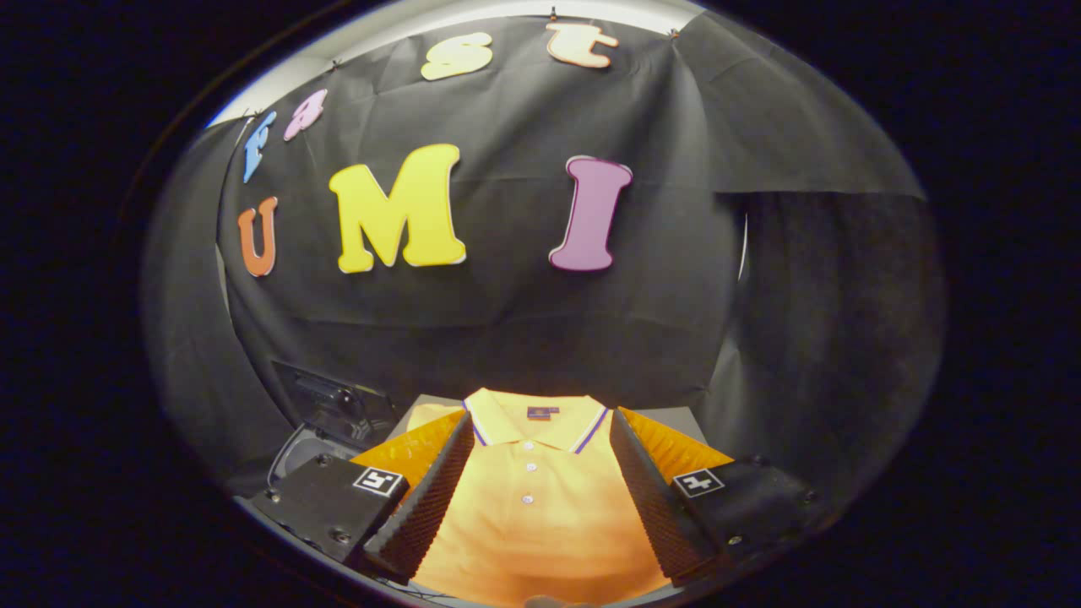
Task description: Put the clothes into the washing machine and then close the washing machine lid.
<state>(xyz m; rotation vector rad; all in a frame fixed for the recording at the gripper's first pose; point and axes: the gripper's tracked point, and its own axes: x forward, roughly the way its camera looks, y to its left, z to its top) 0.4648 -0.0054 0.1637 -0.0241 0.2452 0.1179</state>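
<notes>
The hand-held gripper [540,473] is spread wide; its two fingers stand well apart, and neither can be seen pressing on anything. An orange polo shirt [532,523] lies flat on the worktop [676,415], seen in the gap between the fingers and running under them on both sides. The shirt collar [534,420], trimmed with white and dark stripes, sits at the 12 o'clock end of the garment, just ahead of the fingertips. Three white buttons [529,467] run in a line down the placket from the collar toward 6 o'clock. Whether the fingers touch the fabric cannot be told.

The washing machine [317,435] stands at 10 o'clock from the shirt, beside the left finger. Its lid [334,399] is raised, tilted back toward the booth wall, and the light-coloured rim of the opening shows below it.
</notes>
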